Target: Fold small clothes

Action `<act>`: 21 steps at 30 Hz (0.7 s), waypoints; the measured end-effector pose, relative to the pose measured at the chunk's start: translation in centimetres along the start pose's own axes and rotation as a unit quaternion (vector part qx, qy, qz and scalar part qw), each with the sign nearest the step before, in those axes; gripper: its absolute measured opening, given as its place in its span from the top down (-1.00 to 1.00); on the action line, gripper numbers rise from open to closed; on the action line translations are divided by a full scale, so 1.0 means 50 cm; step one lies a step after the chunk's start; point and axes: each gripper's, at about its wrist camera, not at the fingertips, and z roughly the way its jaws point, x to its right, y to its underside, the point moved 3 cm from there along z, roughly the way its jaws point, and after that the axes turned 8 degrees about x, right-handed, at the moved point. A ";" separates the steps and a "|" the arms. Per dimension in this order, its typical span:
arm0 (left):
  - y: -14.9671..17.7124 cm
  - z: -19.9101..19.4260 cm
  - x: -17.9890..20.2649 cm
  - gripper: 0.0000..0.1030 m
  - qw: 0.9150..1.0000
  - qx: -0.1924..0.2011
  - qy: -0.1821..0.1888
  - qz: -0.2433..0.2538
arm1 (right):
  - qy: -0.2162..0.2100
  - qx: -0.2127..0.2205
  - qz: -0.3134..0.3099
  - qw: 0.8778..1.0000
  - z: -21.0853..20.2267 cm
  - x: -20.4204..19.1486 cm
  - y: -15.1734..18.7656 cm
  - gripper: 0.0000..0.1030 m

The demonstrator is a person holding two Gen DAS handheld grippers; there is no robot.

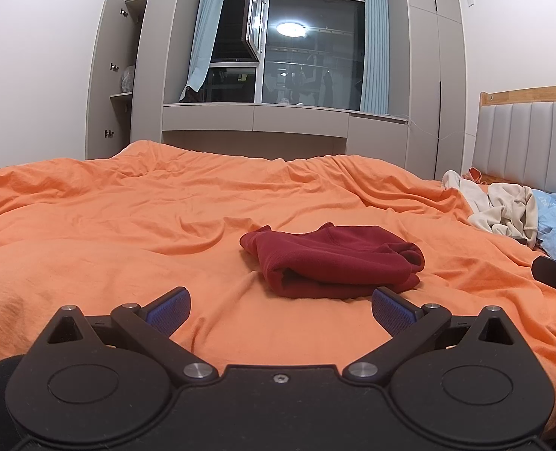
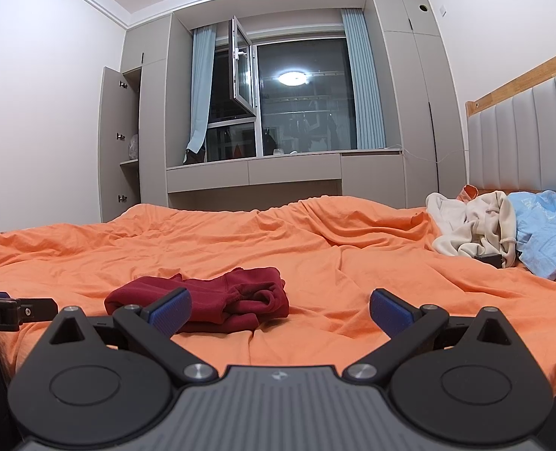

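Red garment (image 1: pixel 334 259) folded on orange bed (image 1: pixel 127 225); left hand-held gripper (image 1: pixel 279 310) and right hand-held gripper (image 2: pixel 279 310) wide, empty, short of garment; risk: careless pinch drags top layer, undoes fold.

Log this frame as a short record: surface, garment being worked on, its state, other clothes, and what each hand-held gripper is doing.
surface: orange bedspread, wrinkled
worked garment: dark red garment, mid-bed
garment state: folded into a compact stack, lying free
other clothes: cream garment and light blue garment, unfolded, heaped near the headboard
left hand-held gripper: open, empty, just short of the red garment
right hand-held gripper: open, empty, to the red garment's right
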 end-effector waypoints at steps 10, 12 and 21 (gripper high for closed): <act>-0.001 0.000 0.001 -0.99 1.000 0.000 0.000 0.000 | 0.000 -0.001 0.000 1.000 0.000 0.000 0.000 -1.00; -0.001 0.000 0.001 -0.99 1.000 0.000 0.000 0.000 | 0.000 -0.001 0.000 1.000 0.000 0.000 0.001 -1.00; -0.002 0.000 0.001 -0.99 1.000 0.000 0.000 0.001 | 0.000 -0.001 0.000 1.000 -0.001 0.000 0.002 -1.00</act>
